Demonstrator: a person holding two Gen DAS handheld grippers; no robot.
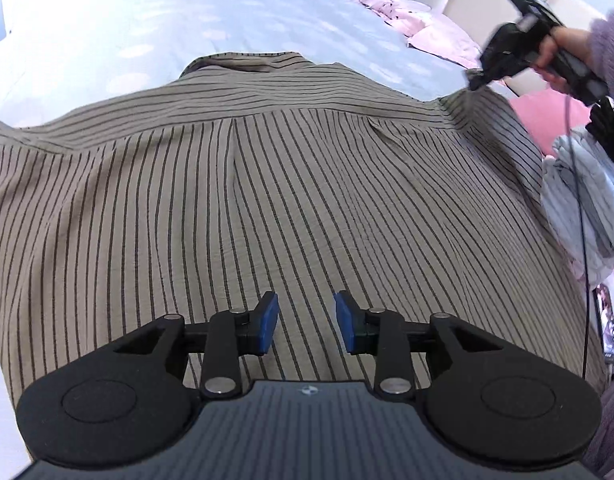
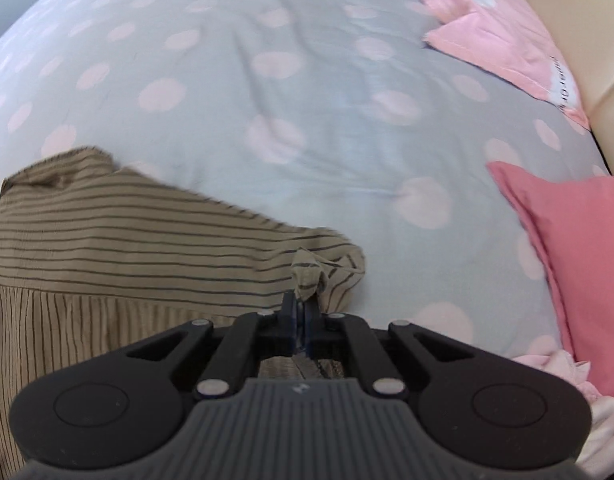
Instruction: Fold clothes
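Blue rubbery pads [image 1: 267, 322] tip the matte black fingers of the left gripper [image 1: 306, 322], whose jaws stand partly apart over the striped shirt [image 1: 235, 184] with nothing pinched between them. That shirt is a thin, crinkled tan cloth with fine dark pinstripes, spread back-up across the bed; a yoke seam crosses it below the collar, with small gathered pleats under the seam, and the stripes run crosswise above the seam and lengthwise below it.

At its far right shoulder, the right gripper [image 2: 301, 304] has its jaws pressed together on a small puckered tuft of the same fabric, which pokes up between the pads. In the left wrist view a hand [image 1: 557, 58] in a fuzzy lilac sleeve [image 1: 611, 52] holds this gripper, and the shoulder cloth rises to its tip.

Underneath lies a soft pale blue-grey duvet [image 2: 307, 80] printed with round pink dots, lightly creased. A flat pale pink pillow [image 2: 503, 40] rests near the cream padded headboard [image 2: 579, 20], and a deeper pink cushion [image 2: 579, 240] sits at the right edge.
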